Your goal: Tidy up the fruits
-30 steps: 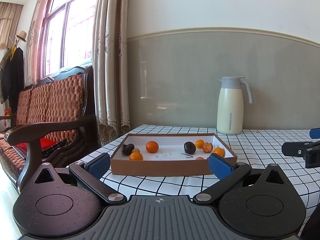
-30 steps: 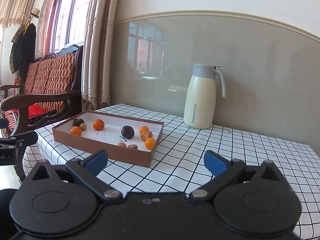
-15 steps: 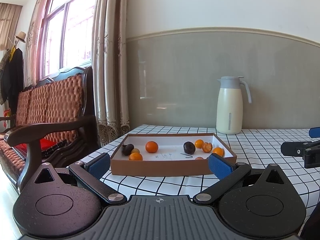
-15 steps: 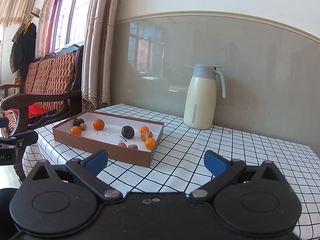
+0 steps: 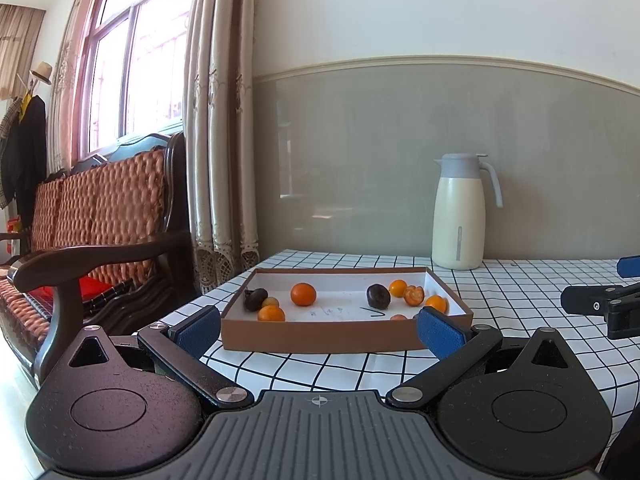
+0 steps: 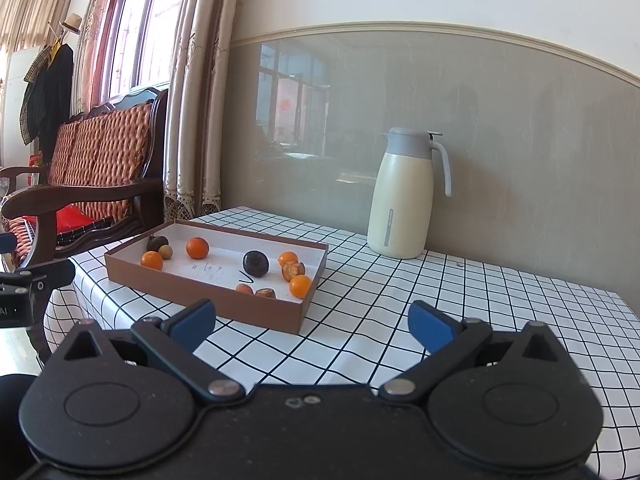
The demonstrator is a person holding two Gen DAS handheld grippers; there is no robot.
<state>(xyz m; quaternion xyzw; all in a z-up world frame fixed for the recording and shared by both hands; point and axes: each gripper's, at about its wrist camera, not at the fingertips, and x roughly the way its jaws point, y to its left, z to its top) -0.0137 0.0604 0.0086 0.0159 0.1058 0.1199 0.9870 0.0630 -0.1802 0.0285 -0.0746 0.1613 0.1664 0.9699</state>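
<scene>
Left claw (image 5: 319, 330) agape, empty; right claw (image 6: 311, 322) agape, empty, level alongside.

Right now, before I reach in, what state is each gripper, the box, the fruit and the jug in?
Left gripper: open, empty, short of the box.
Right gripper: open, empty, over the checked tablecloth.
Shallow brown cardboard box: lidless, flat on the cloth.
Round orange fruits: loose in the box, ungrouped.
Dark purple round fruit: loose, mid-box.
Cream thermos jug with grey lid: upright, lid on.
</scene>
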